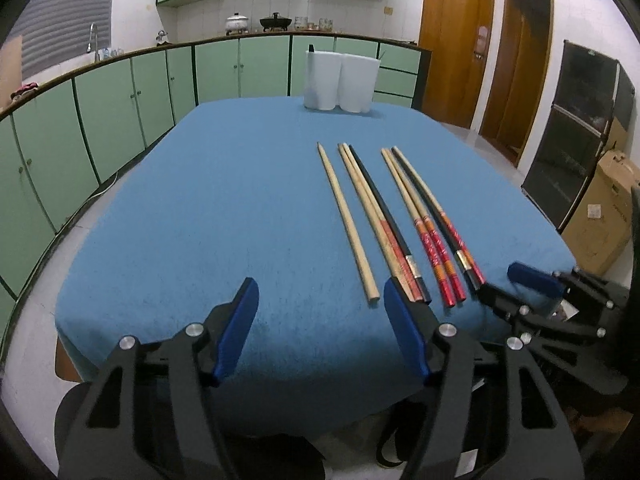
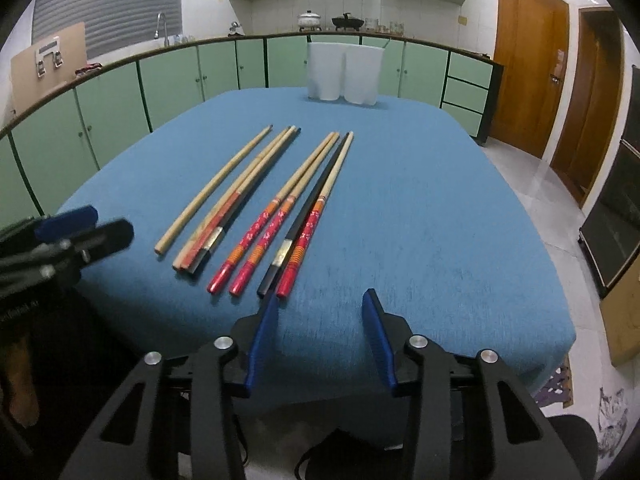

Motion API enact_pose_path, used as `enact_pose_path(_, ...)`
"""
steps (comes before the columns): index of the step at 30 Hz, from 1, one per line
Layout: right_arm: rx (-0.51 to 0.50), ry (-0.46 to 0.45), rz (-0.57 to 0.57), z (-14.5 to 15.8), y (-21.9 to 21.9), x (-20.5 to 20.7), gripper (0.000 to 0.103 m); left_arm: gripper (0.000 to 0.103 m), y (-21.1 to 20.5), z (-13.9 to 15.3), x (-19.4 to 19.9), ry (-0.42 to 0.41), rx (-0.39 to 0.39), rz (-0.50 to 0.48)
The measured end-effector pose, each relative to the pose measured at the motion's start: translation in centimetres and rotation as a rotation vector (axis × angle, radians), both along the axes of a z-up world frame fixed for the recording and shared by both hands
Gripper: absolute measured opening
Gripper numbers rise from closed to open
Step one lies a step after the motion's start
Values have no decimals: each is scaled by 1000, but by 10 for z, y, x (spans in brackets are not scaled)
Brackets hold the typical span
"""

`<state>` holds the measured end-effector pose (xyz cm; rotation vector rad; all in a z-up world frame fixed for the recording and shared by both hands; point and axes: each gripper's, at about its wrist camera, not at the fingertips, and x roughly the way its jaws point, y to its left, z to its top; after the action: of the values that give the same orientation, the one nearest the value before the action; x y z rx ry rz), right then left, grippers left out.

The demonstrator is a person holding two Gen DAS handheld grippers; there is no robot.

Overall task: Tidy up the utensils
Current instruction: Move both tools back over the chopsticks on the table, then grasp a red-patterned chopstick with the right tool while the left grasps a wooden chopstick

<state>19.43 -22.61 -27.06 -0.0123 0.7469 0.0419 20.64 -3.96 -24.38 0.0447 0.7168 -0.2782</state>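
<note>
Several chopsticks lie side by side on the blue tablecloth: a plain wooden one at the left, a wood-and-black group, two red-handled ones, and a black one with a red-handled one. A white two-part holder stands at the table's far edge. My left gripper hovers open at the near edge, just short of the plain chopstick's end. My right gripper is open and holds nothing, behind the rightmost pair's handles.
Green cabinets with a counter, sink and pots curve behind the table. Wooden doors stand at the right, with a dark cabinet and a cardboard box beside them. A tiled floor lies right of the table.
</note>
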Motion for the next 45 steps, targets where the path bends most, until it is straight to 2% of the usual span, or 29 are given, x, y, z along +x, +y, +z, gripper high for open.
enact_pose_path(6, 17, -7, -25, 3, -8, 8, 42, 62, -5, -6, 3, 11, 11, -8)
enact_pose_path(14, -3, -14, 14, 2, 2, 7, 42, 62, -13, -15, 6, 20, 34, -23)
enact_pose_path(17, 7, -14, 4, 3, -3, 12, 35, 56, -18, -18, 10, 25, 46, -28)
enact_pose_path(19, 11, -15, -8, 3, -8, 14, 23, 51, -19, -20, 10, 23, 52, -27)
enact_pose_path(21, 17, -13, -18, 3, -12, 16, 14, 33, -20, -19, 12, 21, 46, -35)
enact_pose_path(22, 22, -14, -24, 3, -14, 16, 10, 28, -19, -19, 13, 22, 41, -40)
enact_pose_path(23, 26, -14, -27, 3, -16, 17, 9, 15, -19, -19, 14, 23, 32, -46)
enact_pose_path(24, 30, -14, -27, 3, -16, 17, 9, 7, -19, -19, 16, 24, 26, -49)
enact_pose_path(29, 33, -20, -13, 2, -14, 15, 11, 9, -23, -19, 18, 23, 30, -53)
enact_pose_path(31, 39, -20, -15, 2, -15, 15, 11, 19, -23, -20, 18, 17, 38, -36)
enact_pose_path(32, 40, -20, -17, 2, -15, 16, 11, 32, -22, -20, 18, 14, 38, -28)
enact_pose_path(33, 41, -20, -17, 1, -15, 17, 11, 37, -23, -19, 20, 13, 38, -22)
enact_pose_path(35, 41, -21, -16, 1, -16, 17, 11, 37, -23, -20, 22, 15, 35, -22)
enact_pose_path(37, 45, -20, -16, 1, -16, 17, 11, 35, -24, -20, 23, 17, 31, -33)
enact_pose_path(38, 46, -20, -16, 1, -16, 18, 10, 23, -24, -20, 24, 19, 24, -41)
enact_pose_path(39, 48, -20, -14, 2, -15, 18, 8, 6, -25, -20, 25, 25, 15, -58)
enact_pose_path(45, 64, -54, -17, 17, -17, 14, 7, 6, -20, -7, 28, 21, -48, -54)
